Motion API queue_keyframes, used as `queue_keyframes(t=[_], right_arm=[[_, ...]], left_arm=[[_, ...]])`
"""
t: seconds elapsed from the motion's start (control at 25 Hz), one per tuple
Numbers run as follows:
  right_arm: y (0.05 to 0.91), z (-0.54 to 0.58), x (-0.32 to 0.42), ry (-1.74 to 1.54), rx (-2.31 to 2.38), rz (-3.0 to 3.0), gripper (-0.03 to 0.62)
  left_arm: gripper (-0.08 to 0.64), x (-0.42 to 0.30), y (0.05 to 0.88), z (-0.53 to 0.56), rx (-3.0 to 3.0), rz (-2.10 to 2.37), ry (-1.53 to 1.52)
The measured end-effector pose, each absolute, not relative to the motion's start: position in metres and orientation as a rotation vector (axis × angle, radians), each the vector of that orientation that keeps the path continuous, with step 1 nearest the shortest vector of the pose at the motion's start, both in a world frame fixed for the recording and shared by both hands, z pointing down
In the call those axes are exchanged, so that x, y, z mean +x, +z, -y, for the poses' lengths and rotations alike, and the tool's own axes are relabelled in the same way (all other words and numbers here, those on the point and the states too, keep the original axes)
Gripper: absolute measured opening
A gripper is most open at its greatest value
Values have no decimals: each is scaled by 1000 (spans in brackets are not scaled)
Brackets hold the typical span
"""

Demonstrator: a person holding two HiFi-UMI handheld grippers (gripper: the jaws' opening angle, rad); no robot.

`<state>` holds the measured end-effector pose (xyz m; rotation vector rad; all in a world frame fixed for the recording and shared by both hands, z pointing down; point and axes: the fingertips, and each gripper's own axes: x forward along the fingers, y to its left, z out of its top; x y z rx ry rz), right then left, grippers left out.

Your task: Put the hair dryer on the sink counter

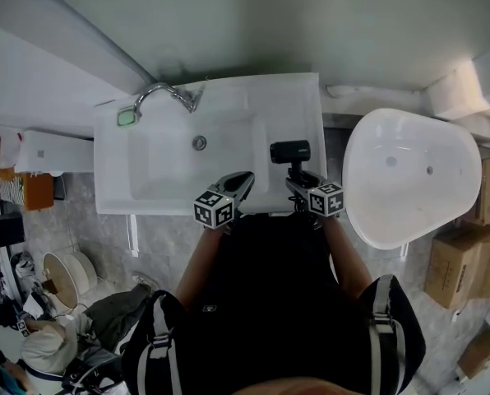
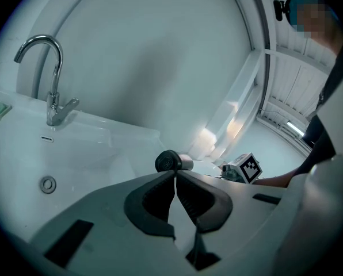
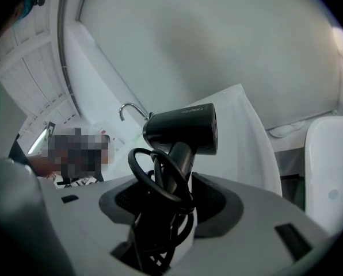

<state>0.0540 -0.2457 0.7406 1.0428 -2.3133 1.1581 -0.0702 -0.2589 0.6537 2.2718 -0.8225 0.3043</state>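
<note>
Your right gripper (image 3: 170,180) is gripping the stiff, probably top-heavy hair dryer (image 3: 183,128) by its handle (image 3: 180,154), cord (image 3: 138,168) bunched in; your left gripper (image 2: 175,176) is idling, jaws together, empty.

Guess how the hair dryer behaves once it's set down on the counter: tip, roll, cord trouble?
Probably top-heavy: the hair dryer carries a fat barrel over a slim handle, so it likely tips if stood up. The round barrel may roll on the smooth sink counter. The looped cord looks floppy and could spring loose.
</note>
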Motion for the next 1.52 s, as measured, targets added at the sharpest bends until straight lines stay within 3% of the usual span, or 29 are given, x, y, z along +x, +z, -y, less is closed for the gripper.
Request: queue_keyframes(t=[1.52], right_arm=[[810,280,51,1070,1150,2013,287]], left_arm=[[21,-107,659,261,2230,865,324]])
